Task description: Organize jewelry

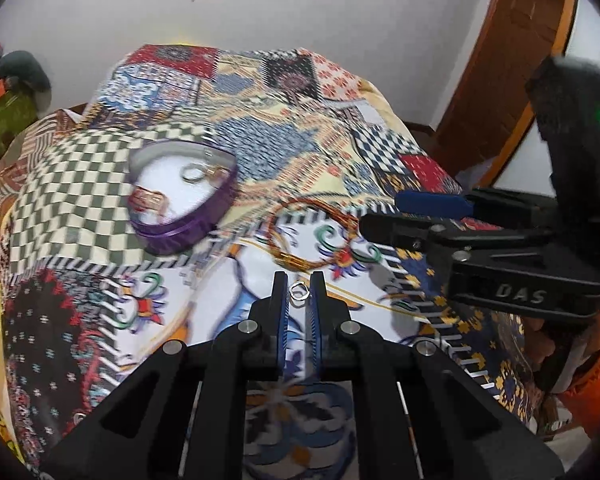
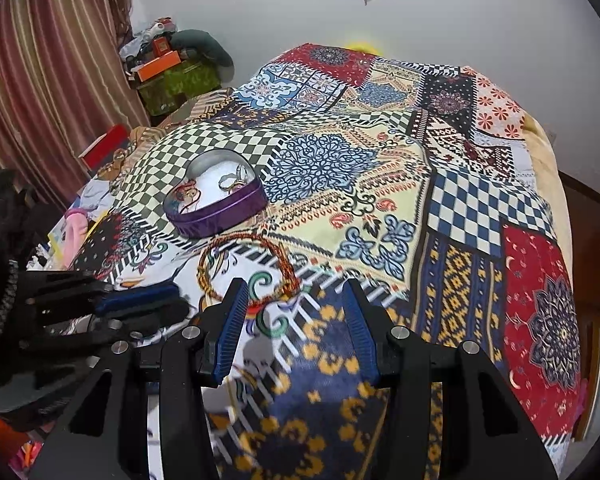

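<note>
My left gripper (image 1: 299, 280) is shut on a small silver ring (image 1: 299, 291), pinched between its blue pads just above the bedspread. A red-and-gold beaded necklace (image 1: 274, 236) (image 2: 286, 264) lies in a loop just beyond it. Further back on the left, a purple heart-shaped box (image 1: 172, 236) (image 2: 220, 216) stands with no lid on it and holds rings (image 1: 194, 172) (image 2: 230, 182) and a coloured bracelet on white padding. My right gripper (image 2: 294, 284) (image 1: 380, 216) hovers open over the blue-and-yellow patch with nothing between its fingers. In the right wrist view the left gripper (image 2: 180, 300) sits at the left edge.
A patchwork bedspread (image 2: 380, 184) covers the whole bed. Boxes and clutter (image 2: 164, 68) are piled beside a striped curtain (image 2: 40, 80) at the far left. A wooden door frame (image 1: 500, 80) stands to the right. An orange sleeve (image 1: 596, 368) shows behind the right gripper.
</note>
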`<state>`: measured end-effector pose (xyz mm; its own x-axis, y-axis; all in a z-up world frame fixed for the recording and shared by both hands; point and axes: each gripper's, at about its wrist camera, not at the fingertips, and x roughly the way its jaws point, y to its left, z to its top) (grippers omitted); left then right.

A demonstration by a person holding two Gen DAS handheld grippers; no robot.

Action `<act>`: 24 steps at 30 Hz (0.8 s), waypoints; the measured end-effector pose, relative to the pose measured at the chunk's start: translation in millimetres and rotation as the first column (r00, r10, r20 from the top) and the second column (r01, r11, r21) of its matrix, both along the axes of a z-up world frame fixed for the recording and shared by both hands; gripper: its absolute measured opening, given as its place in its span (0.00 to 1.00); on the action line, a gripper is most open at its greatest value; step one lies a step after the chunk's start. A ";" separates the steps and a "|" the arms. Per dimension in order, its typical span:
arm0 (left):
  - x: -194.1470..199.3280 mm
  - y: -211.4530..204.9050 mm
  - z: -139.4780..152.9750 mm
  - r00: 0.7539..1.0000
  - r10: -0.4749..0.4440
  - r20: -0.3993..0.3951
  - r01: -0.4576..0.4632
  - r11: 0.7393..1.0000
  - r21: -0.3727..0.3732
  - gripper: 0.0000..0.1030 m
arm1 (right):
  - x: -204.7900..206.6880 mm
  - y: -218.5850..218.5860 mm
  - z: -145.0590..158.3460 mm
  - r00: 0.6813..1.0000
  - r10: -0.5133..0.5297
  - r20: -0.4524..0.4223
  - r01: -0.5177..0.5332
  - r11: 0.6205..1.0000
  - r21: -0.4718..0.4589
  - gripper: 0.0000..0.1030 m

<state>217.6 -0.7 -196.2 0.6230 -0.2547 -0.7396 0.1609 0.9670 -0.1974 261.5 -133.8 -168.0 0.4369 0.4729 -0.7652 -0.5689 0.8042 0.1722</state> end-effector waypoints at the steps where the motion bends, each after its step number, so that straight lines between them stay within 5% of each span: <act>1: -0.4 4.7 1.9 1.000 0.011 0.006 -0.011 1.000 -0.001 0.08 | 2.0 2.7 -1.7 1.000 0.003 -0.006 -0.003 1.000 0.000 0.44; 13: -3.2 27.3 5.3 0.997 0.072 0.024 -0.071 0.997 -0.014 0.08 | -2.1 25.1 -17.8 0.997 0.071 0.013 -0.070 0.991 -0.112 0.34; 18: -7.6 30.6 8.5 0.996 0.080 0.034 -0.079 0.997 -0.006 0.08 | -3.7 21.0 1.3 0.997 0.080 0.017 -0.079 0.996 -0.034 0.35; 22: -9.9 39.2 12.5 0.994 0.099 0.038 -0.099 0.995 -0.012 0.09 | -4.6 32.1 11.6 0.995 0.099 0.025 -0.098 0.995 -0.014 0.75; 24: -11.6 43.6 14.4 0.993 0.109 0.041 -0.109 0.994 -0.015 0.09 | -6.0 40.4 9.8 0.993 0.113 0.040 -0.111 0.993 -0.045 0.75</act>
